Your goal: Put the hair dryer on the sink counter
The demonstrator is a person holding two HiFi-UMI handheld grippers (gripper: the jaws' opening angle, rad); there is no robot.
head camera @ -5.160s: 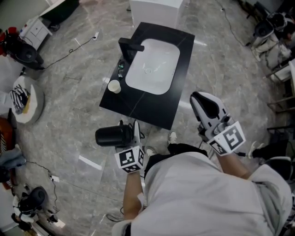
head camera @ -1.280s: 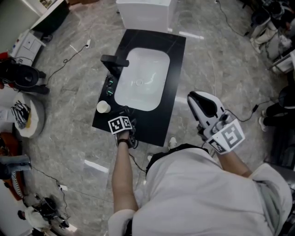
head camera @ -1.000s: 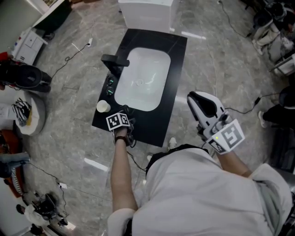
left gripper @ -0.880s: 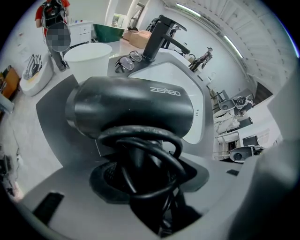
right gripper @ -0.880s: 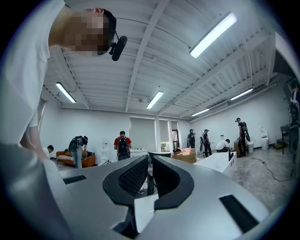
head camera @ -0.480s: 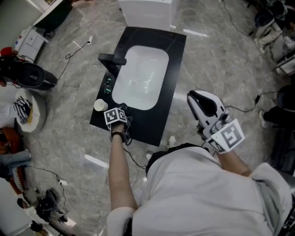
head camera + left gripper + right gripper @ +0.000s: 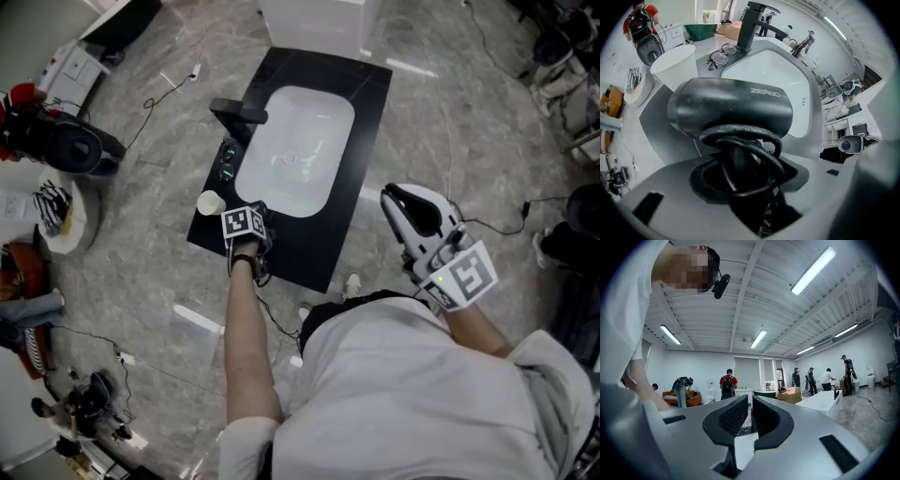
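The black hair dryer (image 7: 736, 105) fills the left gripper view, barrel sideways, its cord coiled round the handle. My left gripper (image 7: 740, 173) is shut on that handle and cord, pointing steeply down. In the head view the left gripper (image 7: 247, 236) hangs over the front left corner of the black sink counter (image 7: 309, 248) and hides the dryer. Whether the dryer rests on the counter I cannot tell. My right gripper (image 7: 412, 208) is held level, off to the right of the counter, with its pads (image 7: 729, 416) close together and nothing between them.
A white paper cup (image 7: 208, 202) stands just left of the left gripper. Glasses (image 7: 719, 54) and a black faucet (image 7: 239, 112) lie along the counter's left side beside the white basin (image 7: 295, 150). Cables cross the floor. A white cabinet (image 7: 319, 23) stands behind the counter.
Since the oldest frame my left gripper has carried the hair dryer from over the floor to the counter's front left corner. Over the last second it holds there. The right gripper has not moved.
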